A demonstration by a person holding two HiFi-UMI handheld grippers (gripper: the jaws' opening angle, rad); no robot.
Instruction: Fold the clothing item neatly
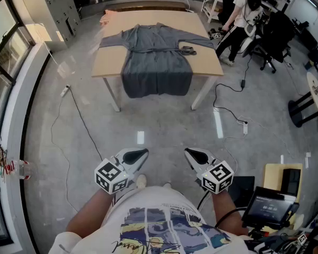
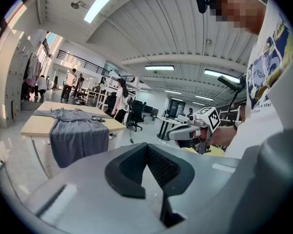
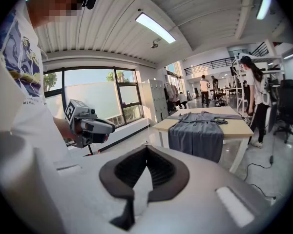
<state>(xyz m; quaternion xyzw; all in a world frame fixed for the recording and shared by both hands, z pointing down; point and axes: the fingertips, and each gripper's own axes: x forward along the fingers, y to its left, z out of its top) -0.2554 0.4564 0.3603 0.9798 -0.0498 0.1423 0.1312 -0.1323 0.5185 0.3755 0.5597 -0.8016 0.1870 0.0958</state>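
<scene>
Grey garment (image 1: pixel 156 62) flat on the table (image 1: pixel 108 63) (hem over the front edge)

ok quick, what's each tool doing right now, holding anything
left tool: closed, holding nothing
right tool: closed, holding nothing

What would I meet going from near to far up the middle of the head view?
White printed T-shirt → left gripper and right gripper, side by side, both shut → bare grey concrete floor → grey long-sleeved garment, its hem hanging over the near edge → light wooden table.
</scene>
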